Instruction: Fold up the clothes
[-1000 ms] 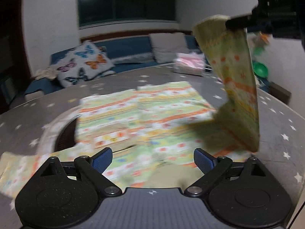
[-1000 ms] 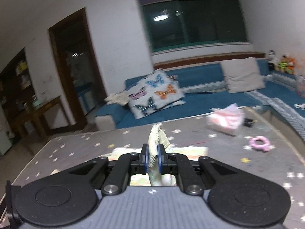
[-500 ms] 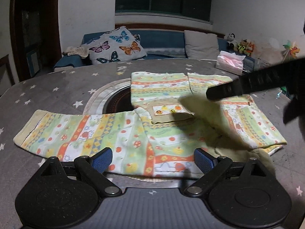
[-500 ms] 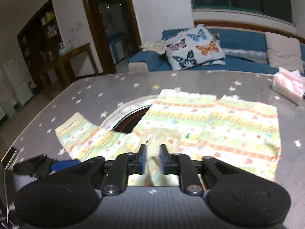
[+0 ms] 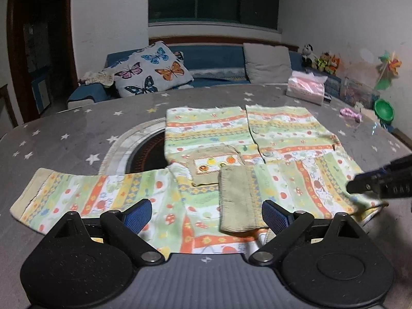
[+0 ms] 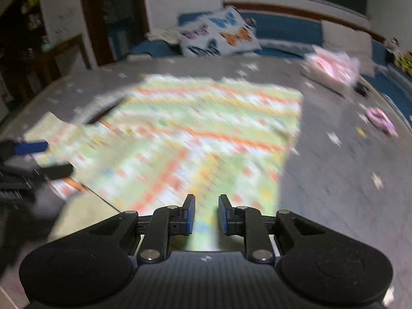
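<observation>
A child's striped green, orange and yellow shirt [image 5: 257,139] lies flat on the grey star-print table [image 5: 77,128]. Its right sleeve [image 5: 291,188] is folded in across the body, with the beige cuff [image 5: 237,200] near the middle. The left sleeve [image 5: 85,195] stretches out to the left. My left gripper [image 5: 206,216] is open and empty, just above the shirt's near edge. My right gripper [image 6: 206,213] is open and empty above the shirt [image 6: 195,128]; this view is blurred. It also shows in the left wrist view [image 5: 381,182] at the shirt's right edge.
A pink tissue pack [image 5: 306,90] and a pink ring toy [image 5: 350,113] lie at the table's far right. A round inset [image 5: 144,152] sits in the table under the shirt. A blue sofa with a butterfly pillow [image 5: 152,72] stands behind.
My right gripper carried the right sleeve down and across the shirt body, then opened and let it go. It has pulled back toward the shirt's right edge. My left gripper stayed open.
</observation>
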The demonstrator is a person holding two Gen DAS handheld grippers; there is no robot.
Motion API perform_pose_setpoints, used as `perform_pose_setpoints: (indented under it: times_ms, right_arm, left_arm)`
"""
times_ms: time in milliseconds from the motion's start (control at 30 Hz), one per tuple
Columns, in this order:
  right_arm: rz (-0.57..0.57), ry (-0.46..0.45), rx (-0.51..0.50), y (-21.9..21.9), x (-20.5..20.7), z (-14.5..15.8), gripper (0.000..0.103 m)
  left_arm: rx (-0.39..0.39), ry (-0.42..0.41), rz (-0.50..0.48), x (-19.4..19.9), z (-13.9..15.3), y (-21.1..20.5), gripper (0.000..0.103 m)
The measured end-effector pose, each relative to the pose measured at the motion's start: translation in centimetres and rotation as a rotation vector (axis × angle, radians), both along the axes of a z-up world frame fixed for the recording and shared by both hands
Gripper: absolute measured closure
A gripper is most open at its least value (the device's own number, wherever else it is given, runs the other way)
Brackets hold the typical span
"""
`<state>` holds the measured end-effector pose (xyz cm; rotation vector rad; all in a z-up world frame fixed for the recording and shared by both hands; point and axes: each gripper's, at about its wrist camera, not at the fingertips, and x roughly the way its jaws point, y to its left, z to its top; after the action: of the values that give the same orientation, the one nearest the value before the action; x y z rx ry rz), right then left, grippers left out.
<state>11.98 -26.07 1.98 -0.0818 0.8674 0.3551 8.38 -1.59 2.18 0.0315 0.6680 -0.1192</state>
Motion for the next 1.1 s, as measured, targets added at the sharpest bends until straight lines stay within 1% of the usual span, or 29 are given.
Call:
perform_pose_setpoints:
  times_ms: [67,133,333,467,567,667,767,800,900,933,1033,1067,1100]
  right_arm:
    - [-0.016,0.003,0.005,-1.1,-0.1,-0.6,0.084]
    - [-0.019,-0.001,0.012,-1.7,-0.1,-0.3,0.084]
    - [-0.024,-0.072,0.026,-1.7,1.7,1.2,0.084]
    - [-0.042,-0.086,0.027,-1.4,4.2,0.4,0.084]
    - [-0.070,-0.070,0.014,-1.7,5.4,-0.8,0.085]
    - [-0.072,-0.068,0.017,-2.0,5.5,-1.2,0.086]
    - [-0.061,-0.089,-0.005,-1.5,5.2,-0.8,0.083]
    - [-0.057,-0.087,-0.005,-1.5,5.3,-0.9,0.081]
    - [-0.064,-0.079,0.004,-1.5,5.5,-1.3,0.080]
    - [-0.065,-0.083,0.001,-1.3,5.4,-1.2,0.080]
    - [-0.053,-0.089,-0.006,-0.6,4.8,-0.6,0.067]
    - [-0.038,-0.092,-0.007,-0.1,4.4,-0.4,0.063]
    - [-0.019,-0.095,-0.007,0.4,4.0,-0.2,0.063]
  left_arm:
    - [0.012,0.012,-0.009,0.5,-0.5,-0.6,0.009]
    - [0.025,0.022,-0.017,1.0,-0.8,-1.1,0.009]
    - [0.046,0.029,-0.020,2.5,-1.1,-2.0,0.007]
    - [0.060,0.033,-0.019,3.5,-1.3,-2.5,0.007]
    - [0.070,0.041,-0.018,4.0,-1.7,-2.7,0.007]
    - [0.070,0.058,-0.017,4.2,-2.3,-2.5,0.006]
    - [0.063,0.068,-0.012,4.3,-2.6,-2.1,0.004]
    - [0.059,0.069,-0.008,4.3,-2.7,-1.9,0.003]
    - [0.046,0.065,0.005,4.0,-2.4,-1.2,0.002]
    - [0.041,0.059,0.009,3.8,-2.2,-0.9,0.000]
    - [0.035,0.039,0.022,3.0,-1.5,0.3,0.000]
    - [0.034,0.034,0.032,2.8,-1.4,0.8,0.000]
    - [0.033,0.030,0.043,2.6,-1.2,1.2,0.000]
